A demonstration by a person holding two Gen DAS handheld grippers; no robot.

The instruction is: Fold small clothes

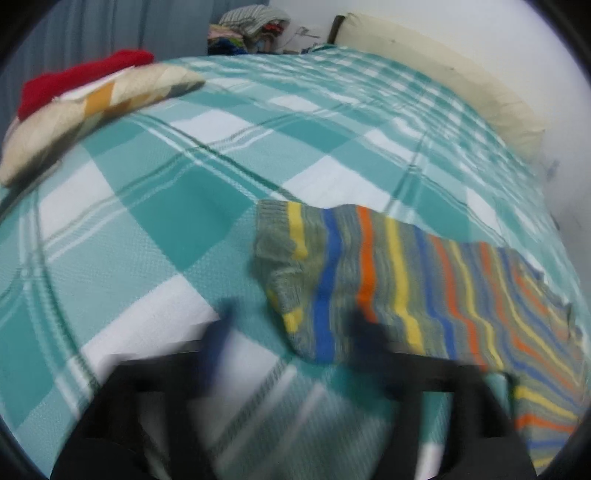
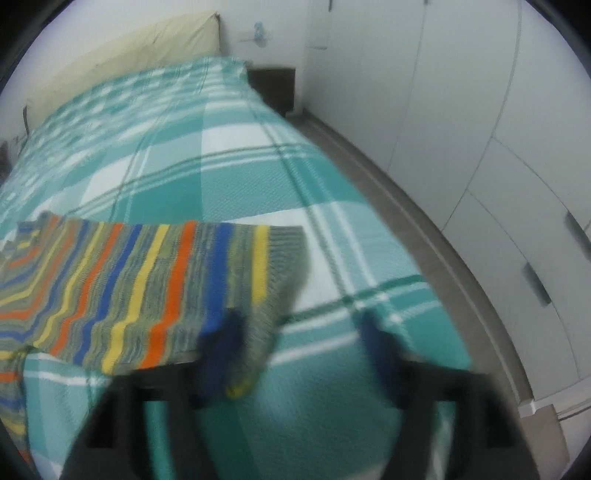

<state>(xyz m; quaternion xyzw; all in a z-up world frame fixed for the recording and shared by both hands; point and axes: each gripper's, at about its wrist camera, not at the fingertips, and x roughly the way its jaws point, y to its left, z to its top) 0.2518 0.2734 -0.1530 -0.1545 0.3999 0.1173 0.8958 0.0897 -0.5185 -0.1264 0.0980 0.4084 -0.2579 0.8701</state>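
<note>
Left wrist view, left to right: red garment (image 1: 83, 77) on a patchwork cushion (image 1: 92, 114) at the far left of the bed (image 1: 177, 221), heap of clothes (image 1: 251, 29) beyond it, cream headboard (image 1: 443, 74) along the wall; left tool (image 1: 295, 325) blurred, jaws wide apart and gripping nothing, its right finger over the near edge of the striped knit garment (image 1: 388, 266) lying flat on the teal checked cover. Right wrist view: same striped knit garment at left, right tool (image 2: 299, 332) spread open, left finger over the garment's ribbed corner, white wardrobe (image 2: 480, 129) at right
</note>
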